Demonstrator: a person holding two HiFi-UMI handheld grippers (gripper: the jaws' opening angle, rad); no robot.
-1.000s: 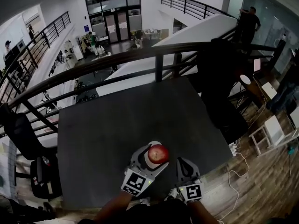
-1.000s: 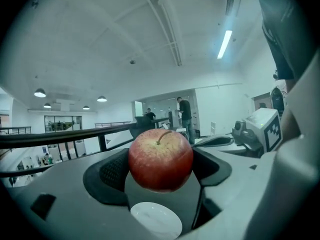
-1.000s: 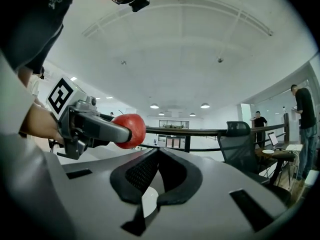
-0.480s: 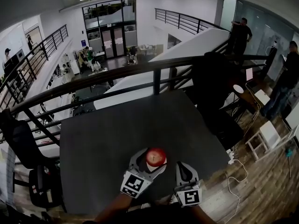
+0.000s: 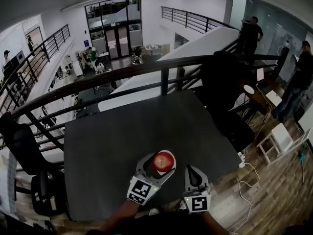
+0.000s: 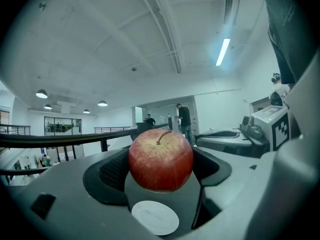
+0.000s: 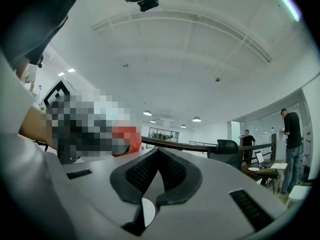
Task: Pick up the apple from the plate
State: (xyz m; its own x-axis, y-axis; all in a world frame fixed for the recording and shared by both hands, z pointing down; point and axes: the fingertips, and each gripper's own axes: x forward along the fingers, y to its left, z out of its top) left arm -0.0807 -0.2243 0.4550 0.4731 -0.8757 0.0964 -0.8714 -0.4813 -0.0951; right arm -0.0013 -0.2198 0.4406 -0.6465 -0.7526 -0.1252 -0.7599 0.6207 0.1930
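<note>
A red apple [image 5: 164, 160] with a short stem sits between the jaws of my left gripper [image 5: 160, 163], which is shut on it near the table's front edge. In the left gripper view the apple [image 6: 160, 159] fills the gap between the dark pads, with its stem up. The small white plate [image 6: 155, 217] lies below it on the table, apart from the apple. My right gripper [image 5: 192, 172] hovers just right of the apple with its pads [image 7: 172, 176] closed together and nothing between them. A sliver of the plate [image 7: 147, 211] shows under them.
The dark grey table [image 5: 122, 141] stretches ahead to a black railing [image 5: 146, 70] with an atrium beyond. A black office chair [image 5: 24, 151] stands at the table's left. Another black chair [image 5: 230, 97], a cable and people are on the wooden floor at the right.
The head view has shifted a little. The apple stays held in the left gripper at about the same place, and the right gripper stays beside it.
</note>
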